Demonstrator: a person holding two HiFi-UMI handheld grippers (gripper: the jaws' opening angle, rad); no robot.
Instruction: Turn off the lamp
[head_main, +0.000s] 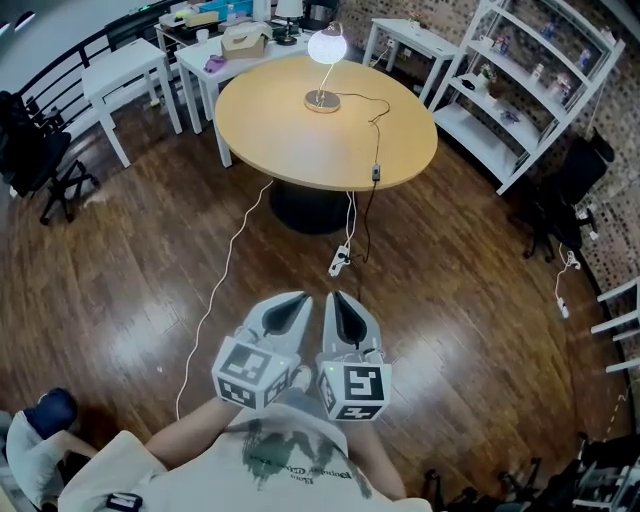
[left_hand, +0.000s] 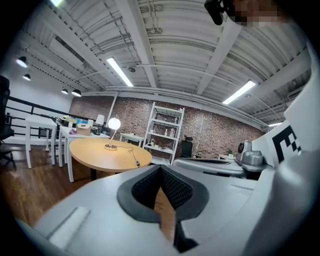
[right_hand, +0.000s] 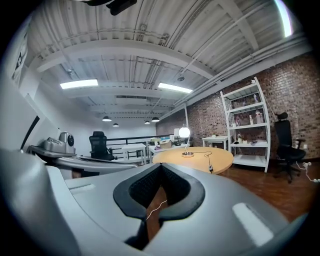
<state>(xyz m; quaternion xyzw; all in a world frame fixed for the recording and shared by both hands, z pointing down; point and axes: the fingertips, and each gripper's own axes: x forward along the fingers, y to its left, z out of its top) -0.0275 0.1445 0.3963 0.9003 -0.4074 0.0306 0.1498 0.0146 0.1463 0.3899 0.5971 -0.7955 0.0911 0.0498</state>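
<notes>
Well ahead of both tongs, across open floor: lamp (head_main: 327, 46) is lit, on the far part of the round surface (head_main: 290, 140). Its cord (head_main: 372, 110) runs back toward the near edge, and the inline switch (head_main: 376, 172) sits right at that edge, slightly to the right tongs' side.

Left tongs (head_main: 287, 312) and right tongs (head_main: 345, 312) are side by side, close to the body. Both are closed down to the tips with nothing between, only floor showing through.

My read: approach phase, nothing touched yet.

Suggested:
- Walk in and go for the switch, not the lamp head. It's the nearest reach, likely with the right tongs.
- The switch looks small and loose on the cord, so it will probably slide if pushed. Pin the cord beside it with the left tongs, then press with the closed right tip.
- Step around the power strip (head_main: 340, 260) and white cable (head_main: 225, 270) on the floor ahead.
- Can't tell the button type from here.
</notes>
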